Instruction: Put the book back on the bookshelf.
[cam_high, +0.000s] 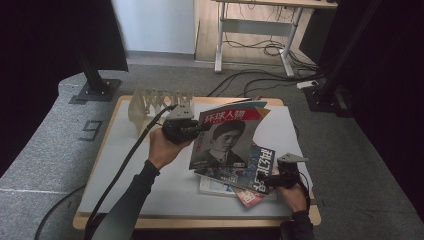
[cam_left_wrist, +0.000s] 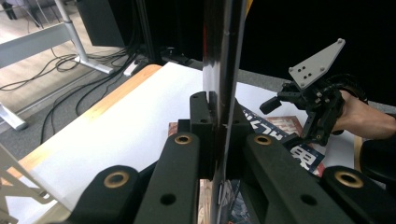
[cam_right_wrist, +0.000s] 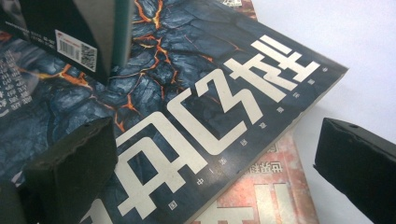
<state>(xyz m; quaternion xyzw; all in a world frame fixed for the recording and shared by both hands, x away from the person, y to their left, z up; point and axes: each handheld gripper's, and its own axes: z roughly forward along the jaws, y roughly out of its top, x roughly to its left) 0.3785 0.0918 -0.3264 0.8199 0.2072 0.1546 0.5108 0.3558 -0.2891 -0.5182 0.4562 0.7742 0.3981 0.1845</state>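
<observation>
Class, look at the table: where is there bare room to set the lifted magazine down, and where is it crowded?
Bare white tabletop lies left of the magazine stack, in front of the wooden rack. Crowded: the right side, with the stack and right gripper.

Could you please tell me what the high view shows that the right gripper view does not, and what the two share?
High view alone: the left tongs shut on the portrait magazine's edge, lifting it upright, with a pale rack behind on the table.

Right gripper view alone: a barcode on the lifted magazine's back, and the right tongs open, jaws straddling the dark magazine's corner.

Shared: the dark magazine lying on a red one.
</observation>
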